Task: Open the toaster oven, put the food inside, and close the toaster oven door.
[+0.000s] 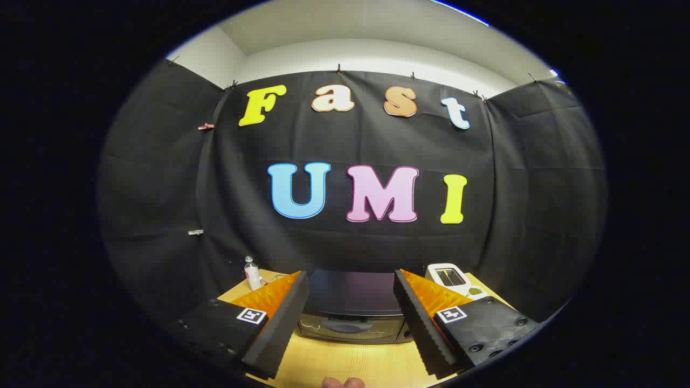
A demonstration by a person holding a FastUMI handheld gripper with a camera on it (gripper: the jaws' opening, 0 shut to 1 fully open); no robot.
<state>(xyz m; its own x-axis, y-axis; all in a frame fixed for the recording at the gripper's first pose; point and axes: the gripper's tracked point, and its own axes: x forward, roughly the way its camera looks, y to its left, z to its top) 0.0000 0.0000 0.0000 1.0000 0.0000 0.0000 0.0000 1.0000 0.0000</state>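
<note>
The toaster oven (353, 315) sits on the wooden counter (345, 362) just ahead of the gripper (350, 323), its dark top and the upper part of its front showing in the gap between the two fingers. Its door looks shut, with what seems to be a curved handle running along the top of the front — the natural place to pull, since such a door most likely hinges at the bottom and drops forward. The gripper's fingers stand wide apart and hold nothing, each flanking the oven to one side; that spread suits an approach in which the handle must pass between them before they close. The gripper is held high and level, looking over the oven's top, so it would have to come down and forward to reach the handle.

Beyond the left finger a small clear bottle (252, 272) stands near the counter's back edge. Beyond the right finger sits a white appliance (450, 277) with slots in its top, perhaps a toaster, well clear of the oven. At the near edge of the counter a bit of a person's fingertips (342, 382) shows. The food cannot be made out. Judging by the shut door, the task is at its first step.
</note>
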